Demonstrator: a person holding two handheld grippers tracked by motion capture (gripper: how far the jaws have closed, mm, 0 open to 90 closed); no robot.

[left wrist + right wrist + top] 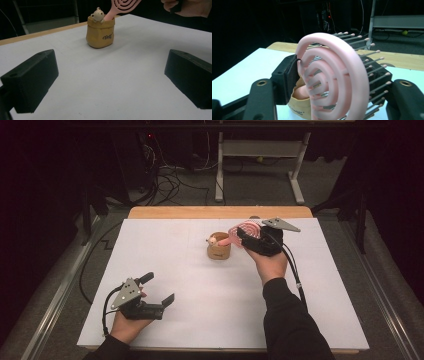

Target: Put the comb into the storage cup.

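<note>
Small dark script, unreadable, on tan holder [100,35]

A small pouch [219,251] stands upright on the table [200,285], near its middle and toward the far edge. A hairbrush [245,231] leans out of it to the right, handle down in the pouch, its head held between the right tongs [246,236]. The left tongs [159,290] rest on the table's near left part, well apart from the pouch.
</note>
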